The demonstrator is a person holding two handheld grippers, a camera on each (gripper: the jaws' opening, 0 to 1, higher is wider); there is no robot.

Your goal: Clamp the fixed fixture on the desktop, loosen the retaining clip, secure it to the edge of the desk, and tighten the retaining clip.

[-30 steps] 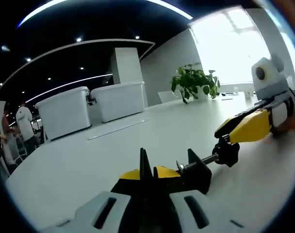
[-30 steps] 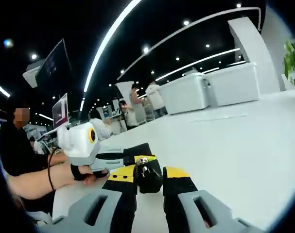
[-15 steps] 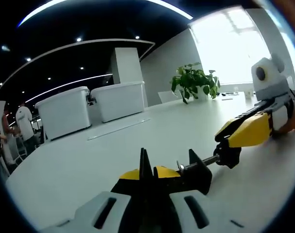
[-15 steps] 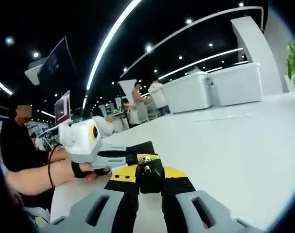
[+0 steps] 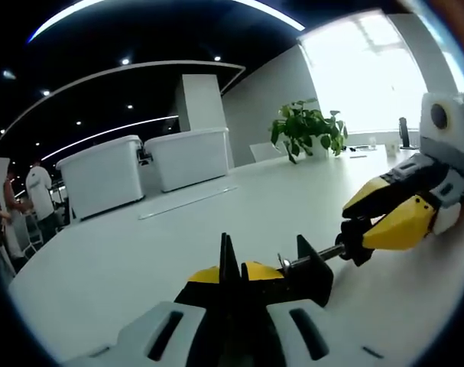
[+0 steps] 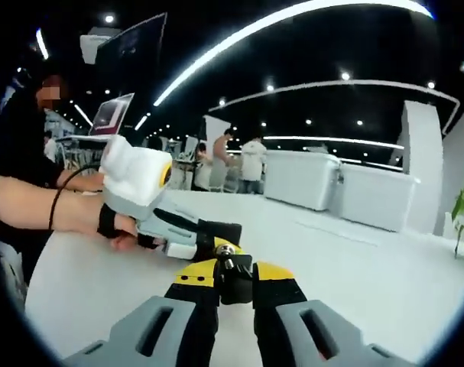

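The black clamp fixture [image 5: 304, 269] rests on the white desk [image 5: 140, 252], out on its open top. The left gripper [image 5: 232, 279] has its jaws pressed together on the fixture's body. The right gripper [image 6: 233, 277] pinches the knob [image 6: 230, 267] of the fixture's screw. Two white bins [image 5: 144, 168] stand toward the desk's far edge, a potted plant [image 5: 308, 130] beside them.

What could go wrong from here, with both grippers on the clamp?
1. The right gripper pinches only the small black knob at the screw's end; while twisting, its fingers could slip off.
2. The left gripper alone holds the clamp body. If that grip is loose, the body may spin with the knob, so the screw won't loosen.
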